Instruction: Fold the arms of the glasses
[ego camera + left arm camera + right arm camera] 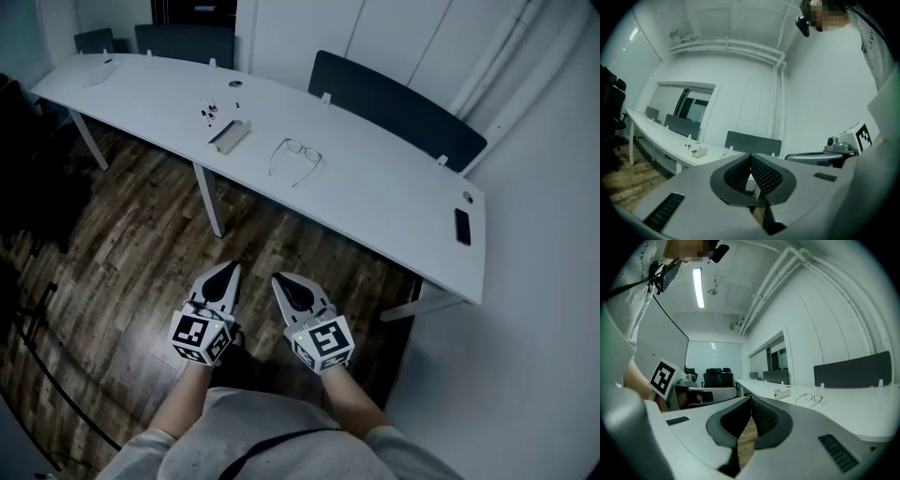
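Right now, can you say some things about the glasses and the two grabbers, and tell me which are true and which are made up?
1. The glasses lie on the white table with their arms open. True.
2. The left gripper holds the glasses. False: its jaws are shut on nothing, above the floor, short of the table.
3. The right gripper has its jaws shut. True.
4. The dark phone lies right beside the glasses. False: it lies near the table's right end, well apart from them.
5. A small white box sits left of the glasses in the head view. True.
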